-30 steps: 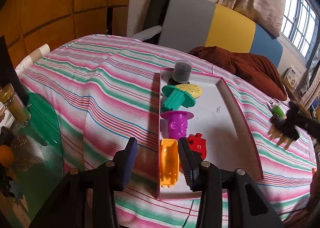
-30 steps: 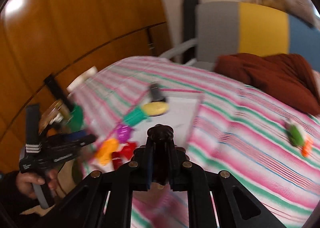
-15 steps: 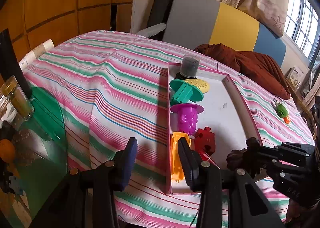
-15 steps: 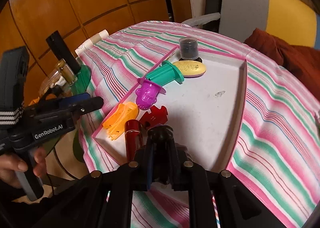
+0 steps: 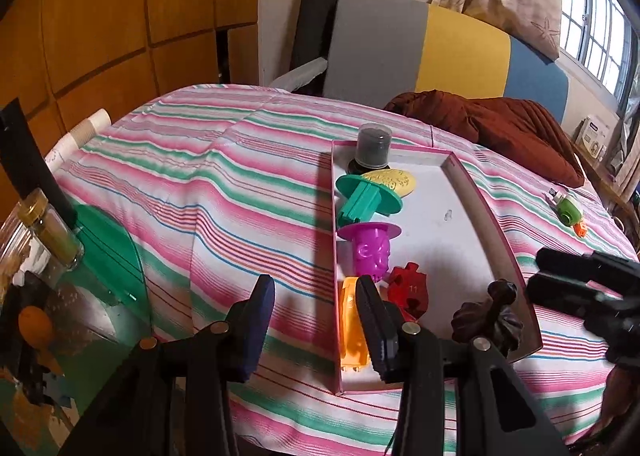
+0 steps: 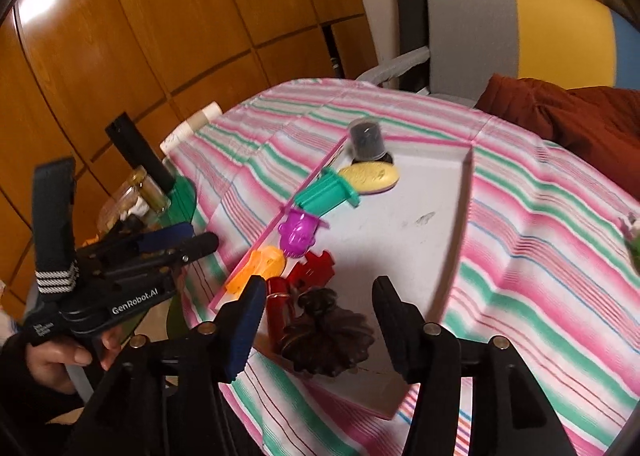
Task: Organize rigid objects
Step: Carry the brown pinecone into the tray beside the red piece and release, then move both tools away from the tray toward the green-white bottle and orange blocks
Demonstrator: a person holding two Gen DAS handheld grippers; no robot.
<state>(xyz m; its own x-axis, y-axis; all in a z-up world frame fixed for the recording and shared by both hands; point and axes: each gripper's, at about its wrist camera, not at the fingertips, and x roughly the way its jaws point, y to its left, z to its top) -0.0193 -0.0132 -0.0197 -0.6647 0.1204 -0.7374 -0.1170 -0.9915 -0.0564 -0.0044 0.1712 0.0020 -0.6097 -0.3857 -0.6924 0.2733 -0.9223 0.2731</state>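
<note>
A white tray with a pink rim lies on the striped bedspread. Along its left side sit a dark capped cylinder, a yellow oval, a teal stamp, a purple mould, a red puzzle piece and an orange mould. A dark brown flower-shaped piece rests at the tray's near corner beside a red cylinder. My right gripper straddles the brown piece, jaws opening, pads clear of it. My left gripper hangs open over the tray's left rim, holding nothing.
A green toy with an orange bit lies on the bed right of the tray. A brown blanket is bunched near the headboard. Jars stand on a green glass side table at the left, below wooden cupboard doors.
My right gripper swung in over the tray with the brown piece, sank, and parted its jaws, leaving the piece on the tray. The left gripper stayed almost still.
</note>
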